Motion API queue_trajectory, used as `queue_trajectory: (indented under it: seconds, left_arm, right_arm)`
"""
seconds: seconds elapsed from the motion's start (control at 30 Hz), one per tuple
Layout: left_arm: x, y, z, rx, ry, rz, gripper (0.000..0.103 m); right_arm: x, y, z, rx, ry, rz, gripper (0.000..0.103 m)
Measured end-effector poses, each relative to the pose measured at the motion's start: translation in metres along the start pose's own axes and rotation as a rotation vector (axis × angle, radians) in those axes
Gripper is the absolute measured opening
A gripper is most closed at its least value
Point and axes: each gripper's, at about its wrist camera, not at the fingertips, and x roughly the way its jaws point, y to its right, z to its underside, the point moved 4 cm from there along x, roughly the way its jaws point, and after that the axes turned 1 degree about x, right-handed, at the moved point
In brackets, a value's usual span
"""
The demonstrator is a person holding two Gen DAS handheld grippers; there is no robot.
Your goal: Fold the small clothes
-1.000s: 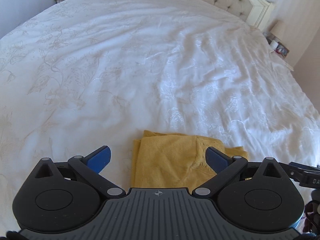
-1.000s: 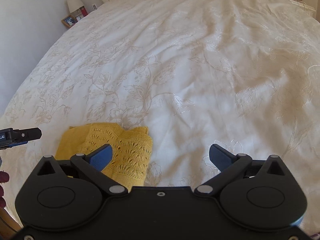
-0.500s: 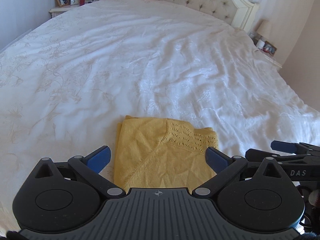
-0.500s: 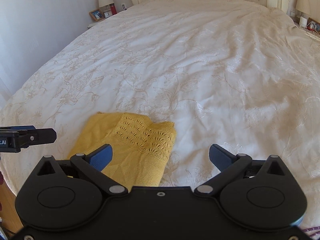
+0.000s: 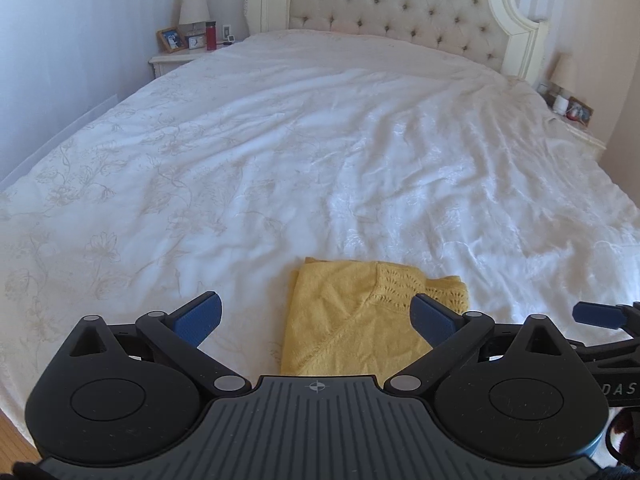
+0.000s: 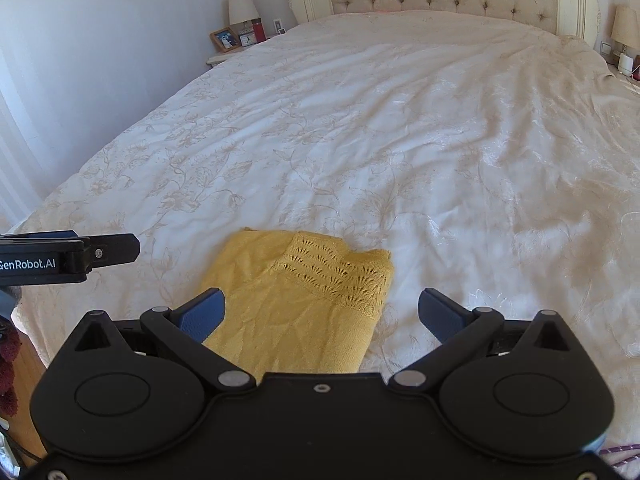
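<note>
A yellow knitted garment [image 5: 360, 316] lies folded into a small rectangle on the white bedspread [image 5: 320, 152], near the foot edge. It also shows in the right wrist view [image 6: 304, 308], with a lace-pattern panel on top. My left gripper [image 5: 316, 316] is open and empty, held above and behind the garment. My right gripper [image 6: 322, 314] is open and empty, also above it and slightly to its right. Each gripper's fingers show at the edge of the other's view.
A tufted headboard [image 5: 400, 12] stands at the far end. A nightstand with lamp, photo frame and red bottle [image 5: 188, 44] is at the far left, another nightstand [image 5: 572, 108] at the far right. Wooden floor [image 6: 28, 364] lies below the bed edge.
Both grippers have drawn back and tilted up from the garment, so more of the bed and the headboard shows. The garment stays folded in place. Both grippers stay open.
</note>
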Motion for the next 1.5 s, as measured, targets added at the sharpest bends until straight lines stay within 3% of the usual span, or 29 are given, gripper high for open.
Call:
queue_trajectory:
  seconds: [0.23,0.43,0.63,0.83,1.5]
  left_arm:
    - [-0.008,-0.003,0.011,0.014,-0.011,-0.004,0.102]
    - [-0.015,-0.001,0.027,0.062,-0.077,-0.015,0.101]
    - [-0.025,-0.004,0.045,0.093,-0.143,-0.055,0.101]
    - [-0.032,-0.014,0.060,0.100,-0.192,-0.058,0.101]
    - [-0.047,-0.033,0.075,0.098,-0.217,-0.024,0.101]
  right_arm:
    - [-0.018,-0.006,0.012,0.053,-0.003,0.069,0.102]
    - [-0.034,-0.010,0.022,0.101,-0.030,0.226,0.102]
    - [-0.046,-0.020,0.039,0.174,-0.081,0.182,0.102]
    - [-0.055,-0.036,0.058,0.208,-0.109,0.208,0.102]
    - [-0.072,-0.059,0.073,0.234,-0.092,0.231,0.102]
